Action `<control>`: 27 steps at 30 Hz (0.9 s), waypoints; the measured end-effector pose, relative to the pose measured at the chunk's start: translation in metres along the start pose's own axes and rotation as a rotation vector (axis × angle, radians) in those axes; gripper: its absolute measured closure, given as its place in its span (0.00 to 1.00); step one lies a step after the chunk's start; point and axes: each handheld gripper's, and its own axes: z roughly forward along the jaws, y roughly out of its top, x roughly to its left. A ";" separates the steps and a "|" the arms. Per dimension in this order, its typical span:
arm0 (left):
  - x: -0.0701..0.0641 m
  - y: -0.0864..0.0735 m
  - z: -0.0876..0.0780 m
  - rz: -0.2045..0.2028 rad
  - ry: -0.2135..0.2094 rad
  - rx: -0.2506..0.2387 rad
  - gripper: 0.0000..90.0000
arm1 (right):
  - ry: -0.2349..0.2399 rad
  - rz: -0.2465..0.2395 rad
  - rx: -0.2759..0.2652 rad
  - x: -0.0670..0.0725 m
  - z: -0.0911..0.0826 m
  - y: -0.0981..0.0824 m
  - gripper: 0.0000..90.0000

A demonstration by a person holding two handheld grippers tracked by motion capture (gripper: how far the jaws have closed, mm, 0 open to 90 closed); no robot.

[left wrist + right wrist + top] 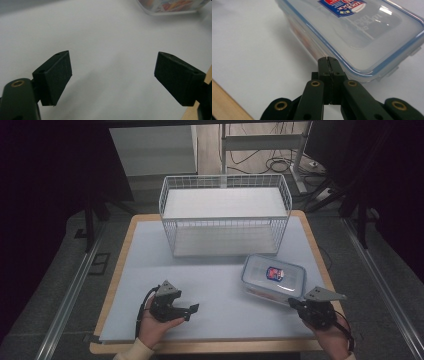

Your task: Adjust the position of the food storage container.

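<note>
Fingers (328, 65) of the right gripper (328, 61), pressed together, touch the container (352, 32).

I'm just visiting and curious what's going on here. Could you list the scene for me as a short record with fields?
setting: pale table top with wooden edge
container: clear plastic box, blue-rimmed lid on, label on top, at the table's right
basket: white wire basket, toward the table's far edge, nothing in it
left gripper: jaws wide apart over bare table, holding nothing
right gripper: jaws shut together, tips at the box's near side; contact not certain
hands: one holds each gripper, near the table's front edge
</note>
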 end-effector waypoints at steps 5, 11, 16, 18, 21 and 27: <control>0.000 0.000 0.000 0.000 0.000 0.002 0.16 | -0.017 0.020 -0.004 -0.008 0.001 0.001 1.00; 0.001 0.000 0.000 -0.005 -0.002 -0.001 0.16 | -0.024 0.058 -0.014 -0.019 0.001 0.001 1.00; 0.001 -0.001 0.001 -0.006 0.002 0.001 0.16 | -0.029 0.083 -0.031 -0.023 0.002 -0.001 1.00; 0.001 -0.001 0.001 -0.005 0.003 0.002 0.16 | -0.034 0.084 -0.033 -0.024 0.002 -0.001 1.00; 0.001 -0.001 0.001 -0.005 0.004 0.002 0.16 | -0.037 0.088 -0.033 -0.026 0.002 -0.001 1.00; 0.002 -0.001 0.000 -0.003 0.002 0.002 0.16 | -0.051 0.108 -0.035 -0.026 0.003 -0.002 1.00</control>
